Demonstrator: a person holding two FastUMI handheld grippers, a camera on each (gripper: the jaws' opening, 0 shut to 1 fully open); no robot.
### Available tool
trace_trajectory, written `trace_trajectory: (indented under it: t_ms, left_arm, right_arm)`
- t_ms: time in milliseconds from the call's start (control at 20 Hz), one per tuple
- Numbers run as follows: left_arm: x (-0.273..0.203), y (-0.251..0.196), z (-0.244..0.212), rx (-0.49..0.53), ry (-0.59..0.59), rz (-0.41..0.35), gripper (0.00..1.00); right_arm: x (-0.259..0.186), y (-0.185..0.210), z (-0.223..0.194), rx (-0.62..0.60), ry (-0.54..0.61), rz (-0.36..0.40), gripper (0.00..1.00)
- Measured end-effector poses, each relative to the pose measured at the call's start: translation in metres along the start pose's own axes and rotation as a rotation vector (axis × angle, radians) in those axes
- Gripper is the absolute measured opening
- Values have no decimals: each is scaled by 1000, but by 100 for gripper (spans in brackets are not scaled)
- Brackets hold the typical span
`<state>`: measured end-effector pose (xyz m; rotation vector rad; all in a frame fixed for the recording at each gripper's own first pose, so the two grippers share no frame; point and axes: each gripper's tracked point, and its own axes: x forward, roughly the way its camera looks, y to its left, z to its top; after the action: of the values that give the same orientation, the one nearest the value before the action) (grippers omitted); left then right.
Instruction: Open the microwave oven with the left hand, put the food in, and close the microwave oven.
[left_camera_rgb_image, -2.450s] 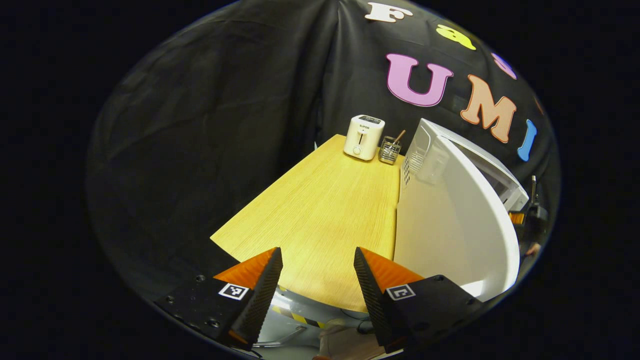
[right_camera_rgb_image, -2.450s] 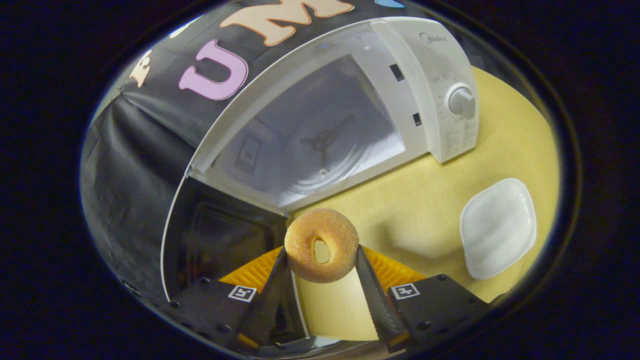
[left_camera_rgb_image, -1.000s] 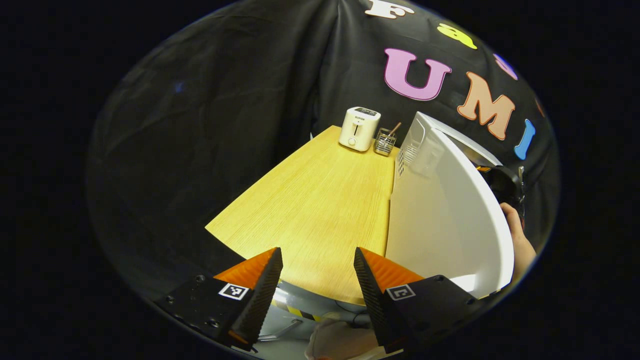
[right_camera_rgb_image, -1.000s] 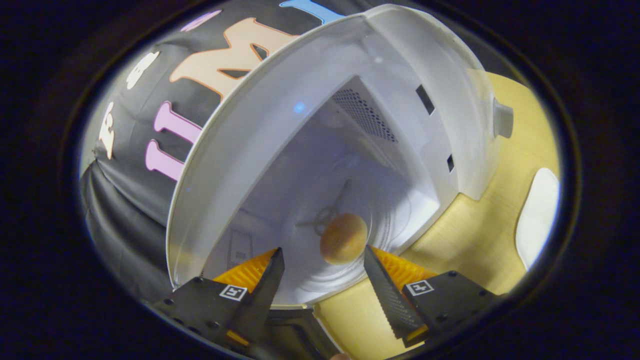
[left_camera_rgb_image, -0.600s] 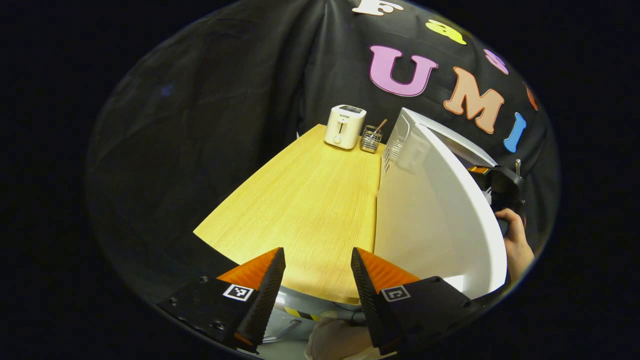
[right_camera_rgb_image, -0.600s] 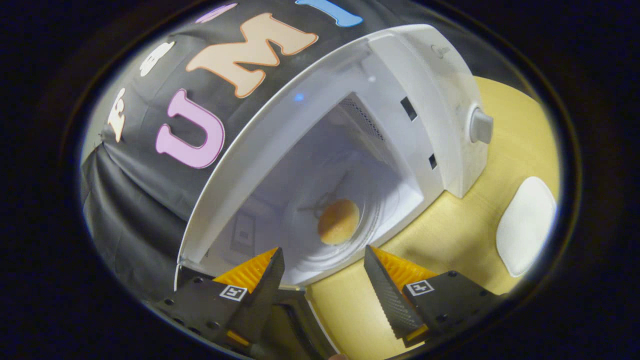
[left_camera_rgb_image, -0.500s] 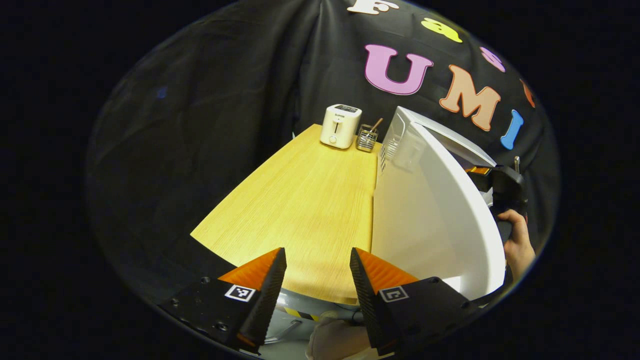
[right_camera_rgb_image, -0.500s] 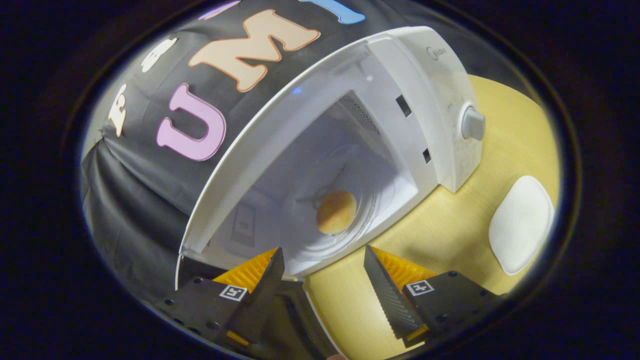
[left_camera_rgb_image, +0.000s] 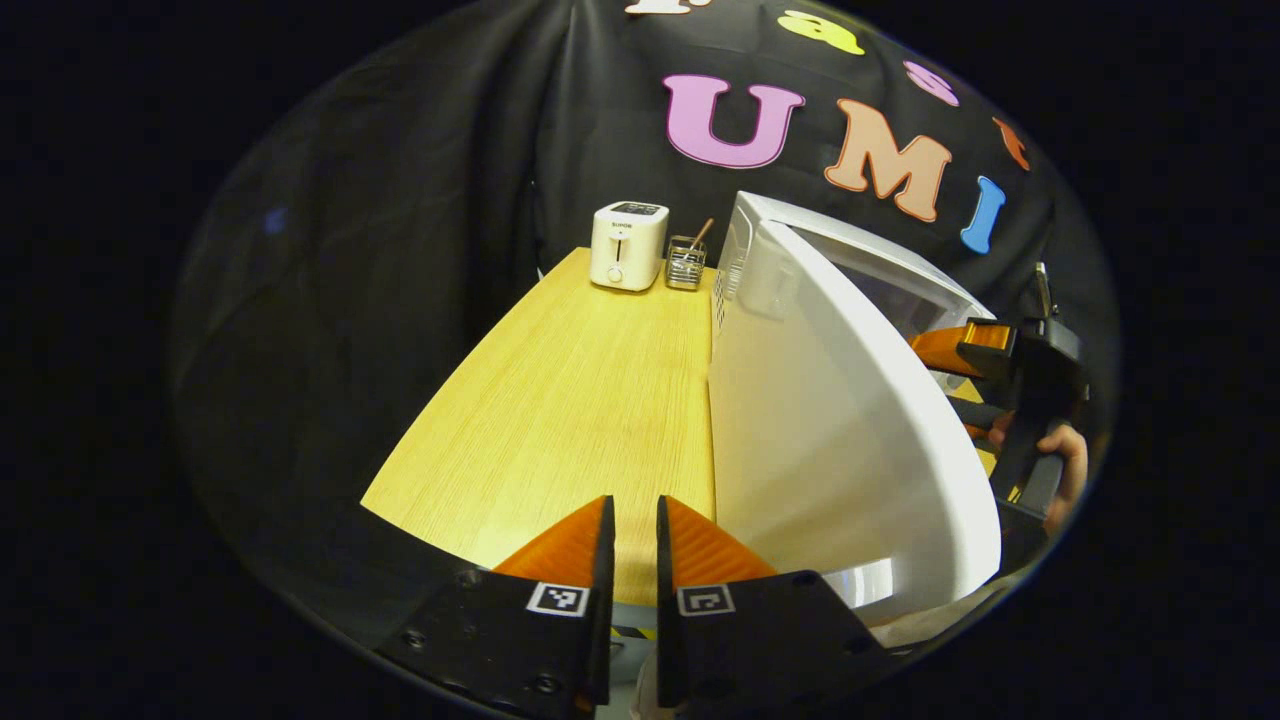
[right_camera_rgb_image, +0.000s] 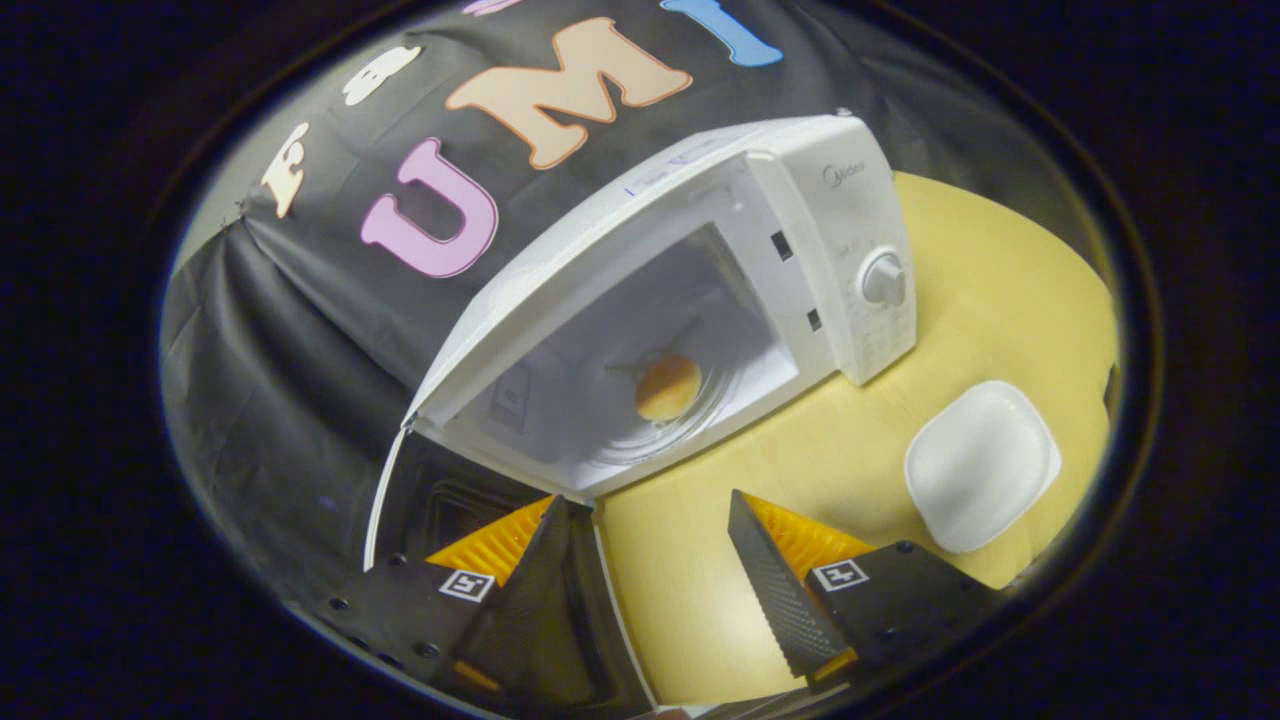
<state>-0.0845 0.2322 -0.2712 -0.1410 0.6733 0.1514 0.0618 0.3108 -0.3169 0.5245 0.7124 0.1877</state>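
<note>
The white microwave (right_camera_rgb_image: 840, 220) stands on the wooden table with its door (left_camera_rgb_image: 830, 430) swung wide. In the right gripper view a golden doughnut (right_camera_rgb_image: 668, 387) lies on the glass turntable inside the cavity. My right gripper (right_camera_rgb_image: 650, 545) hangs open in front of the cavity, back from the doughnut, with nothing between its fingers. The door's dark inner window (right_camera_rgb_image: 450, 510) shows beside its left finger. My left gripper (left_camera_rgb_image: 632, 535) is shut on nothing, low at the table's near edge, just left of the door's white outer face. The right gripper (left_camera_rgb_image: 985, 350) and a hand (left_camera_rgb_image: 1062, 450) show past the door.
A white square plate (right_camera_rgb_image: 980, 465) lies on the table (right_camera_rgb_image: 900, 420) right of the microwave, below its control knob (right_camera_rgb_image: 883, 279). A white toaster (left_camera_rgb_image: 627, 245) and a wire holder (left_camera_rgb_image: 685, 265) stand at the table's far end. Bare tabletop (left_camera_rgb_image: 570, 400) stretches left of the door.
My right gripper let the doughnut go on the turntable and drew back out of the cavity. My left gripper's fingers closed together and it swung slightly toward the door.
</note>
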Motion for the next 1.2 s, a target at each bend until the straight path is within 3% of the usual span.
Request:
trace_trajectory:
  t_ms: [50,100,200,250,300,350,450,500,550,1200]
  left_arm:
    - [0,-2,0,3,-1,-2,19]
    - [1,-4,2,2,-4,-7,5]
    - [2,-10,2,-1,-5,-30,1]
    - [2,-13,2,1,-5,-40,1]
    - [2,-15,2,4,-1,-46,1]
    - [3,-17,1,8,1,-50,1]
    - [4,-23,3,12,-2,-71,1]
    - [5,-26,3,17,5,-81,1]
    - [6,-28,3,24,9,-88,1]
    - [21,-93,17,69,53,-191,1]
  right_arm:
    - [-6,-2,4,-16,-15,-3,99]
    - [-15,-3,9,-30,-30,-5,89]
    - [-29,-8,20,-67,-64,-19,89]
    - [-38,-12,25,-96,-82,-28,99]
    - [-48,-16,30,-128,-100,-40,99]
    - [-57,-21,34,-160,-117,-52,89]
    - [-73,-28,45,-222,-160,-74,91]
    - [-83,-31,49,-251,-181,-87,100]
    - [-91,-35,52,-276,-196,-99,91]
    - [-158,-113,51,-311,-208,-276,92]
